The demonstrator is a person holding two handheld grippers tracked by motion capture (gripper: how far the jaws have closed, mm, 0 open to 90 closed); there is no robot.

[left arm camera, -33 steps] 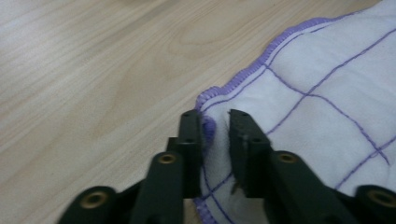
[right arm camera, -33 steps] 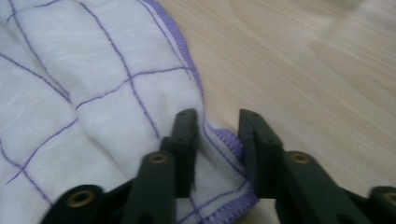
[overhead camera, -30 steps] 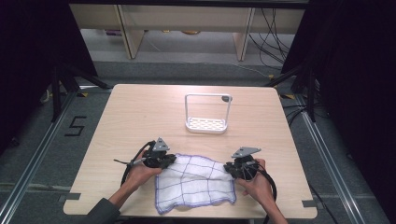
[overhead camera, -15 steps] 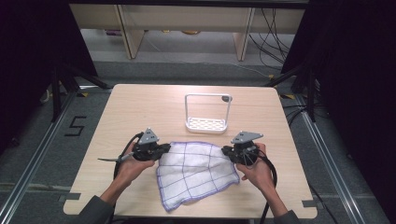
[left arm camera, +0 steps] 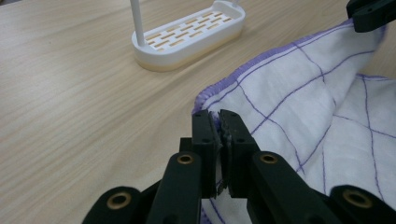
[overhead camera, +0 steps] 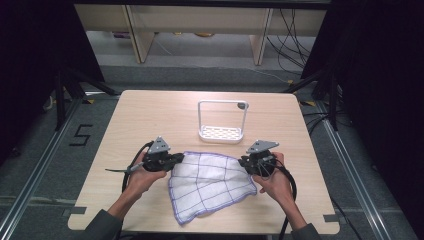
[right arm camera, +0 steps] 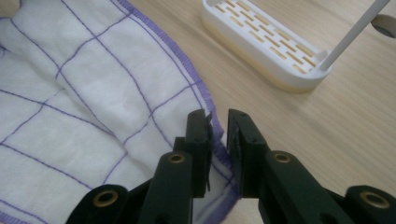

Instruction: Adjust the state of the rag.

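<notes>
A white cloth with a purple grid (overhead camera: 210,182) lies spread on the wooden table (overhead camera: 150,115), its far edge stretched between my two grippers. My left gripper (overhead camera: 180,159) is shut on the cloth's left corner (left arm camera: 303,102); in the left gripper view its jaws (left arm camera: 219,116) pinch the purple hem. My right gripper (overhead camera: 243,161) is at the right corner. Its jaws (right arm camera: 217,116) have just been opening, and a gap shows between them with the cloth's hem (right arm camera: 84,93) lying loose in it.
A white slotted rack with a tall wire frame (overhead camera: 221,122) stands just beyond the cloth at the table's middle; its base (left arm camera: 187,35) (right arm camera: 266,42) is close ahead of both grippers. The table's near edge is right behind the cloth.
Both hands have moved away from the person with the cloth's far edge, drawing the cloth flatter and closer to the rack. Over the last half second they have stayed put.
</notes>
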